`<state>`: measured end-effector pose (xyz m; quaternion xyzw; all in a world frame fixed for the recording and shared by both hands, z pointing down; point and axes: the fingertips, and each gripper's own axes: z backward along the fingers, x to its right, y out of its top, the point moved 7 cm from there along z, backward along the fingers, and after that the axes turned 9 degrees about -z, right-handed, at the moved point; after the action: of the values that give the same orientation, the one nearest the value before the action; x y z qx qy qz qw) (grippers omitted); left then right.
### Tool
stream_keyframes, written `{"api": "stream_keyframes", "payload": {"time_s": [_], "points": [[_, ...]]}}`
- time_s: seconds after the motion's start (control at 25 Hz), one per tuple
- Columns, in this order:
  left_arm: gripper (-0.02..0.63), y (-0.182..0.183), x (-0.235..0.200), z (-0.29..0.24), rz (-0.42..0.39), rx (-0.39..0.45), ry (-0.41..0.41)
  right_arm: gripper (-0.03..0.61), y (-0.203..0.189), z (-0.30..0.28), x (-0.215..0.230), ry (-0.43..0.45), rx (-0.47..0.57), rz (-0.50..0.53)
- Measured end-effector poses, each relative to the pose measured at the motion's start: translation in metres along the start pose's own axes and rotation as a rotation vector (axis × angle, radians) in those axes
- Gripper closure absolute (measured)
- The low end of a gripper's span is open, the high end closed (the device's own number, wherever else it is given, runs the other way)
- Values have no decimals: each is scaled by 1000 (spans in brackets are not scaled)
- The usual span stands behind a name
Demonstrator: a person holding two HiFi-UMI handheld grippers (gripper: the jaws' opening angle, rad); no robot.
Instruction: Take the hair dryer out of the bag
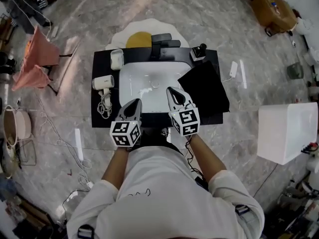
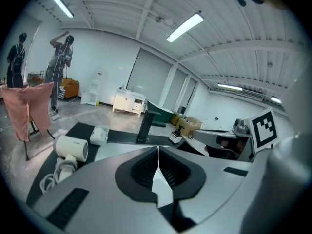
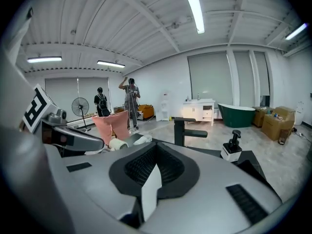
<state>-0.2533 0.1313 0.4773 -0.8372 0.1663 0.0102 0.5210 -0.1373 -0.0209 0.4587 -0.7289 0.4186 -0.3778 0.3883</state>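
Observation:
The white hair dryer (image 1: 103, 82) lies on the left side of the black table (image 1: 99, 118), its coiled cord (image 1: 104, 105) in front of it; it also shows in the left gripper view (image 2: 71, 147). A flat black bag (image 1: 204, 88) lies at the table's right. My left gripper (image 1: 136, 103) is held over the front edge of the white basin (image 1: 149, 81), jaws shut with nothing between them (image 2: 158, 150). My right gripper (image 1: 171, 90) hovers beside it, just left of the bag, also shut and empty (image 3: 156, 147). Neither touches the dryer or the bag.
A black faucet (image 1: 162, 43) stands behind the basin, with a small white pouch (image 1: 116, 59) at back left and a joystick-like stand (image 1: 198, 52) at back right. A white box (image 1: 286, 131) sits on the floor to the right. Pink cloth (image 1: 37, 59) hangs left. Two people (image 3: 130, 101) stand far off.

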Motion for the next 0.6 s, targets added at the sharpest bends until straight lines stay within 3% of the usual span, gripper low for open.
{"api": "stream_keyframes", "payload": {"time_s": [0.24,0.6], "points": [[591,43,-4,22,-101,80,7,581,29,10,-25,-11,64,-5],[591,115,-17,41,-289,268,6,581,85,12,-56,-35,208,32]]}}
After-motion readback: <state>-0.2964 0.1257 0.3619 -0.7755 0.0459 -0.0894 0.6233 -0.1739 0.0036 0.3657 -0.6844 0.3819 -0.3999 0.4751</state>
